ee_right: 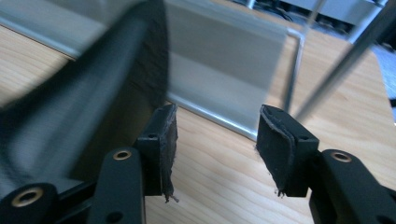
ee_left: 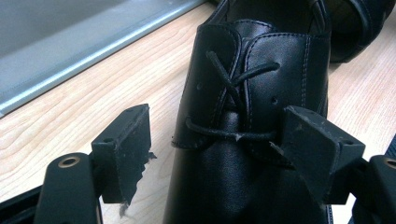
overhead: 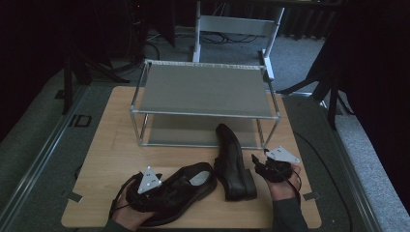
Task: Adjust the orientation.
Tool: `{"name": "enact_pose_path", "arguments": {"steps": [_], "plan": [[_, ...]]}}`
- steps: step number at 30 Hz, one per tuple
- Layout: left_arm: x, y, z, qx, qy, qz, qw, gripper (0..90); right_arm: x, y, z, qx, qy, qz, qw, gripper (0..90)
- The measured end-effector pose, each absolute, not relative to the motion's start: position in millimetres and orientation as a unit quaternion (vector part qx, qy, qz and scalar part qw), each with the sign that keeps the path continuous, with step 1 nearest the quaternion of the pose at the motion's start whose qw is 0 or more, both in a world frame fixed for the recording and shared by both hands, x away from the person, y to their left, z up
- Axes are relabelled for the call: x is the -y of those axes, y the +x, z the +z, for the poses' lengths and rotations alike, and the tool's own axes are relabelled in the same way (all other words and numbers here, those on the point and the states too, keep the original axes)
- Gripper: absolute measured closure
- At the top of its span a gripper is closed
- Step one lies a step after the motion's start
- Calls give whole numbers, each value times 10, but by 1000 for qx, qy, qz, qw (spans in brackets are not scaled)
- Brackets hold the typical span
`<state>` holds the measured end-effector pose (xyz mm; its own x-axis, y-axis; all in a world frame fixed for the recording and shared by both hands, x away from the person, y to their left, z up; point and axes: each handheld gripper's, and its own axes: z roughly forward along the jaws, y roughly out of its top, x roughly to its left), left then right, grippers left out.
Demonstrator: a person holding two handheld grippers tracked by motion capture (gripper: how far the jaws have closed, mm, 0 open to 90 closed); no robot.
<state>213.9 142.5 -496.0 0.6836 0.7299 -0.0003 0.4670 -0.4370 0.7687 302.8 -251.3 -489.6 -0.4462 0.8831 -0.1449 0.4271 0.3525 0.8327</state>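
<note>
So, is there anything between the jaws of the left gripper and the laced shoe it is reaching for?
No, nothing visible. The left gripper already has its open jaws on either side of the laced shoe, around the lace area. One pad stands clear of the leather; the other is at it, and contact cannot be told.

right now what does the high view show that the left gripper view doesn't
Only the high view takes in the two-tier metal shoe rack, the second black shoe lying on its side, the right gripper open beside that shoe's heel, and the left gripper's grey plate.

Only the left gripper view shows the laces up close, and the left gripper with its worn pads either side of the vamp, the right one at the leather, the left one clear of it.

Both show the upright black lace-up shoe and the wooden table.
</note>
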Motion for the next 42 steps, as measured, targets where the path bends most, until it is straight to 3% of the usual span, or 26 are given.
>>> {"name": "enact_pose_path", "arguments": {"steps": [10,27,36,42], "plan": [[-1376,2108,-5002,-355,834,161,390,249,2069,2919,-4632,-790,357,418,272,541],[-1381,2094,-5011,-357,831,153,397,277,1403,2879,-4698,-845,274,417,194,640],[-1378,2093,-5011,-357,831,155,397,277,1180,2936,-4813,-880,259,366,154,629],[-1373,2103,-5002,-356,831,158,397,277,1101,2973,-4879,-893,262,329,160,725]]}}
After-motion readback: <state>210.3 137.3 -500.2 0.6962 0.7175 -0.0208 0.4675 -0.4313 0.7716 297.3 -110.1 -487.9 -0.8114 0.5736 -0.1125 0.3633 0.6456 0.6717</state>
